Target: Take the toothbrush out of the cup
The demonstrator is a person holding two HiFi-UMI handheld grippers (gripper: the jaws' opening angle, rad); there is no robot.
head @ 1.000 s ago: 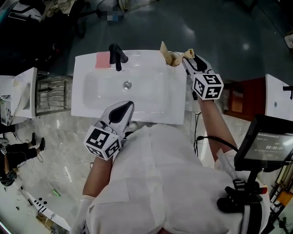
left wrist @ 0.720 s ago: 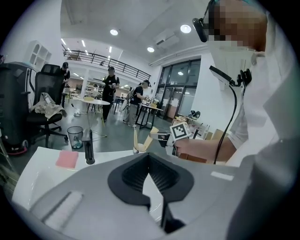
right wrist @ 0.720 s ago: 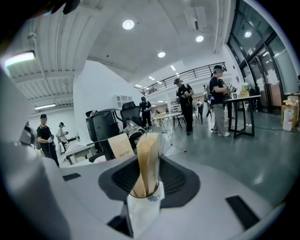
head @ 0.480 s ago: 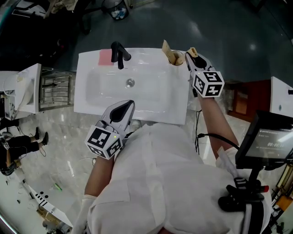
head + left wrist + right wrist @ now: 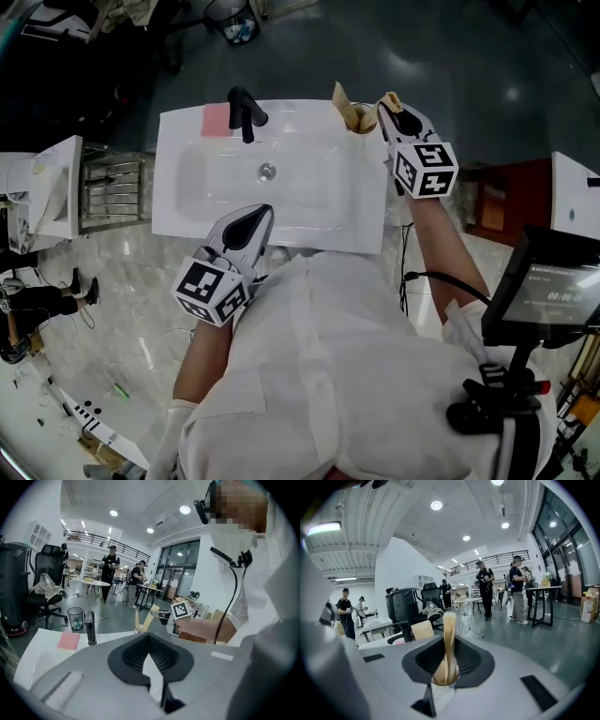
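Item one: a tan toothbrush (image 5: 449, 620), upright in the one small round cup (image 5: 356, 122) at the back right corner of the white rectangular sink (image 5: 216, 211). One flat tan piece (image 5: 341, 97) shares the cup. The right gripper (image 5: 448, 644), jaws just closing, clamps the toothbrush. One black faucet (image 5: 244, 112) and one pink pad (image 5: 216, 119) stand at the sink's back left. The left gripper (image 5: 255, 220) hangs over the sink's front rim, jaws together and empty.
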